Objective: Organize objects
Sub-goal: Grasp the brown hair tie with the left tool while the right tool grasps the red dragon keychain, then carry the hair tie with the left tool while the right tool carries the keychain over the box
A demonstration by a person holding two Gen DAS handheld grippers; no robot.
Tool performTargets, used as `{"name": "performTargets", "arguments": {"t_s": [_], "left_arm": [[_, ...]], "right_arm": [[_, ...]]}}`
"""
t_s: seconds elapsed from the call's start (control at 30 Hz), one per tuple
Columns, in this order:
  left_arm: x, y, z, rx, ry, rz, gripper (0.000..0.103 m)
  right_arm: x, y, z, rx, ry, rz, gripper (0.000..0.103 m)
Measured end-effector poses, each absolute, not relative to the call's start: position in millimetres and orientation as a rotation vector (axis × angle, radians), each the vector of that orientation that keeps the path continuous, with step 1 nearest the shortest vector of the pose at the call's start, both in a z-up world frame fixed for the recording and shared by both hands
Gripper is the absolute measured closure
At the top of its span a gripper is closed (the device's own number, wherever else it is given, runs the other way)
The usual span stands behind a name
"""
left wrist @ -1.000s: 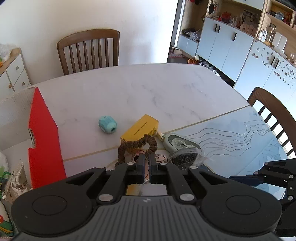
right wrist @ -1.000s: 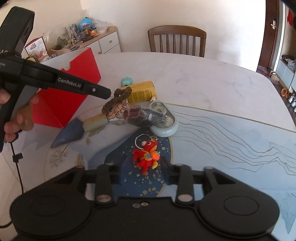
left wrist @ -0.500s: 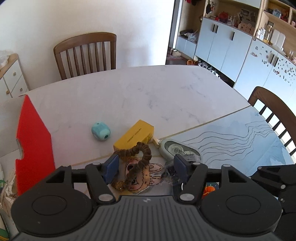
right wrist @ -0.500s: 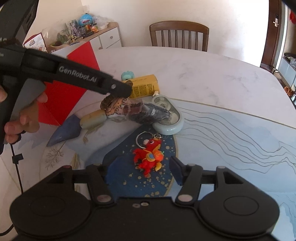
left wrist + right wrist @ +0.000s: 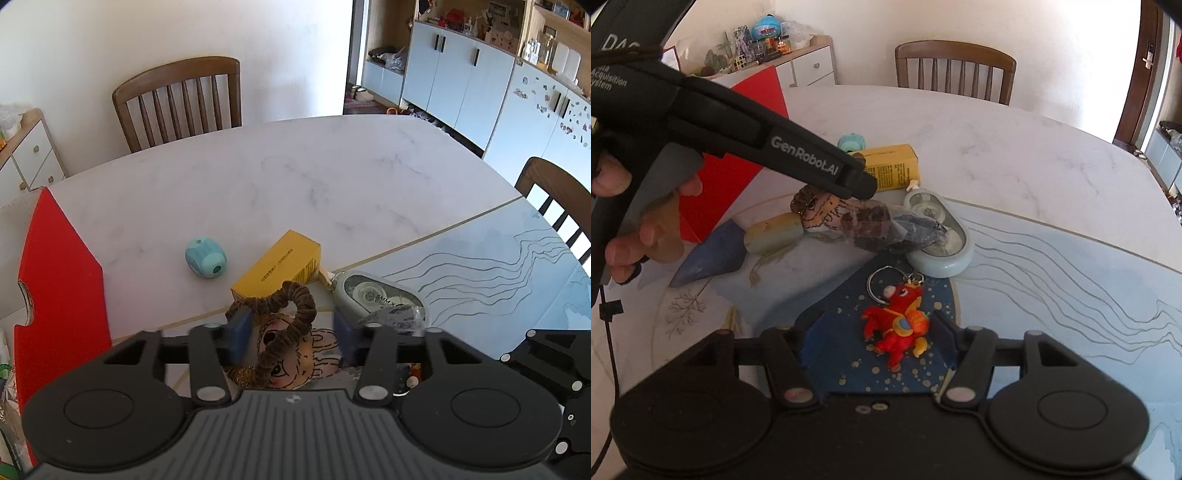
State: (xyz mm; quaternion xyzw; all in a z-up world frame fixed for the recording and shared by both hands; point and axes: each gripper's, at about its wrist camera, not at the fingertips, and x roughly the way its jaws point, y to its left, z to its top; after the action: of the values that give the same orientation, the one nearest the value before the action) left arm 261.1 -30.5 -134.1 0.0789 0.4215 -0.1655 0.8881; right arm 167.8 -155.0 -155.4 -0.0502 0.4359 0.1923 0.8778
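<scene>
A brown scrunchie (image 5: 295,306) lies across a cartoon-face charm (image 5: 295,358) on the printed mat. My left gripper (image 5: 291,338) straddles both, and its jaws are closing. The blue pads (image 5: 239,332) stand on either side, and the left one is close to the scrunchie's end, with no firm press visible. In the right wrist view the left gripper's finger (image 5: 860,181) reaches down over the charm (image 5: 820,210). My right gripper (image 5: 879,336) is open around a red dragon keychain (image 5: 897,325) that lies on the mat, its pads clear of it.
A yellow box (image 5: 277,266), a teal round object (image 5: 205,257), a grey-green tape dispenser (image 5: 380,295) and a clear bag of dark bits (image 5: 886,225) crowd the pile. A red carton flap (image 5: 62,280) stands at left. Chairs stand at the table's far and right edges.
The left gripper went from shut to open, came down around the scrunchie, and has since narrowed. The right gripper opened wider and moved closer to the red keychain.
</scene>
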Motion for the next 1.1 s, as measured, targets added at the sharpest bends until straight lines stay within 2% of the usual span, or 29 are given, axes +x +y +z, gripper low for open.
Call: {"name": "performTargets", "arguments": {"t_s": [0.17,0.33,0.43,1.1], "left_arm": [[261,-25,-133,0.126,0.884,-0.349,0.076],[260,-20,-129,0.105,0.890,-0.368,0.089],[259,-16,-128,0.097,0.889,-0.374,0.094],[227,43,-75,-0.116,0.855,-0.385,0.095]], "right_arm": [[168,-155,-155,-0.115,0.906,0.389,0.049],[168,-160,-153,-0.106,0.911,0.375,0.064],[167,-163,-153,-0.091,0.916,0.378,0.065],[135,-198,-101,0.023,0.862,0.372,0.066]]}}
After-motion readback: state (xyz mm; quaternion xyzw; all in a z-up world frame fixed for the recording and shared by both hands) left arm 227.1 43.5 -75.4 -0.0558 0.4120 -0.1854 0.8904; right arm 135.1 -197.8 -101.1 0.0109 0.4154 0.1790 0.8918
